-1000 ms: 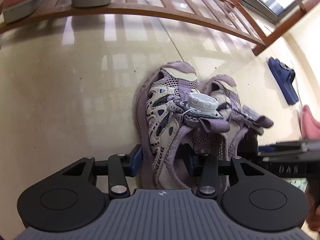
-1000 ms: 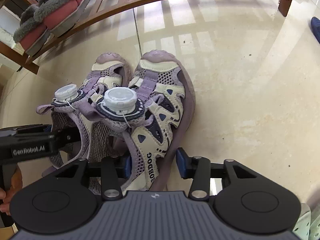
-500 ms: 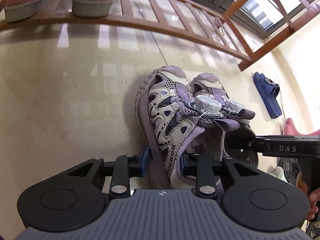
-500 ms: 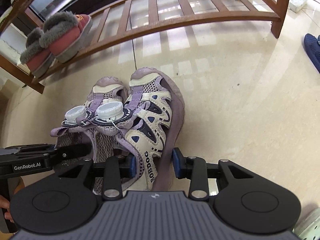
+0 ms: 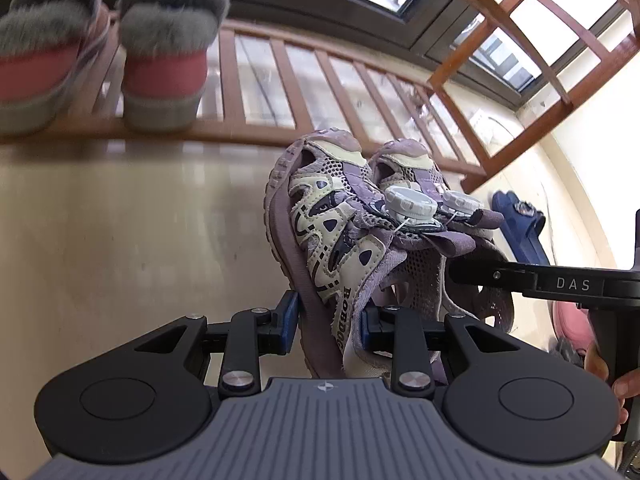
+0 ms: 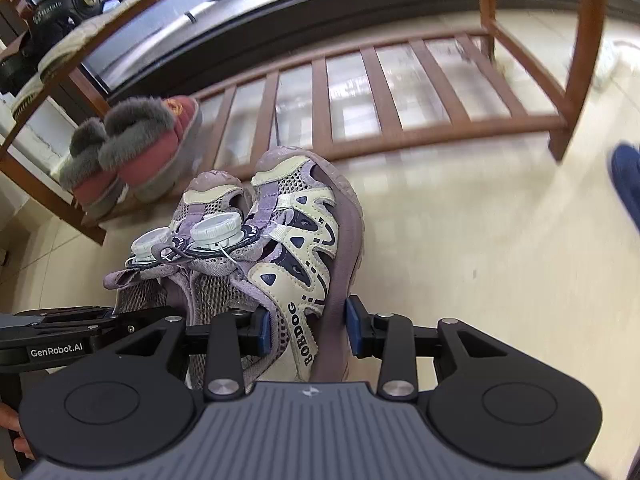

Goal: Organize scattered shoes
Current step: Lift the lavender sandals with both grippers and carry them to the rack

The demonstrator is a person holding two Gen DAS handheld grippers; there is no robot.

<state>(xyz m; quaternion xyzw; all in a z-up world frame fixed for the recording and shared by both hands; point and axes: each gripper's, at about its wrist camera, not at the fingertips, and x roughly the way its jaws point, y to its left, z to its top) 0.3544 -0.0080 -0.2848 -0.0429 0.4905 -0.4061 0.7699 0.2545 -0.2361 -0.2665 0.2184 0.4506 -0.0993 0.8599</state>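
Pair of purple sandals: left sandal point(image 5: 332, 240) clamped at the heel by the left gripper point(image 5: 328, 320), right sandal point(image 6: 308, 248) likewise by the right gripper point(image 6: 306, 326), before the wooden rack point(image 6: 400, 92). Risk: toes snagging the front rail point(image 6: 440, 132); narrow heel grips slipping.

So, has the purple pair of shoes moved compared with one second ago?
Yes. The purple shoes, held in both hand-held grippers, have come off the floor and closer to the wooden rack; their toes now overlap its bottom rail.
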